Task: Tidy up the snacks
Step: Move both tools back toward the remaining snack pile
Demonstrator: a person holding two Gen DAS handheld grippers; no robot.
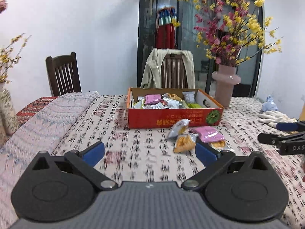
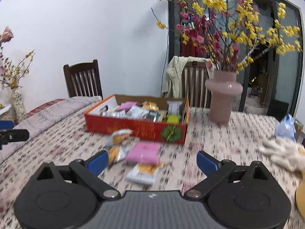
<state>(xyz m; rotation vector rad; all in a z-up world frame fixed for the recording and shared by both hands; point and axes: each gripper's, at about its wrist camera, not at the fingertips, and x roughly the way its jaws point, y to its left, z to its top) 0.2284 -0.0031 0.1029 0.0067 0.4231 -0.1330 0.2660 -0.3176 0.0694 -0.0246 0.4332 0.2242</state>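
A red cardboard box (image 1: 175, 117) (image 2: 137, 128) holds several snack packets on the patterned tablecloth. In front of it lie loose packets: a pink one (image 1: 209, 133) (image 2: 144, 152), an orange one (image 1: 184, 143) (image 2: 116, 153), a grey-and-yellow one (image 1: 178, 127) (image 2: 120, 134) and a white-and-orange one (image 2: 143, 172). My left gripper (image 1: 149, 153) is open and empty, left of the loose packets. My right gripper (image 2: 152, 161) is open and empty above the pink packet. The right gripper's arm also shows at the right edge of the left wrist view (image 1: 282, 139).
A pink vase (image 1: 225, 85) (image 2: 222, 99) with flowers stands right of the box. White gloves (image 1: 274, 117) (image 2: 284, 152) and a blue bag (image 2: 286, 127) lie at the right. A folded quilt (image 1: 43, 118) lies at the left. Two chairs (image 1: 63, 74) stand behind the table.
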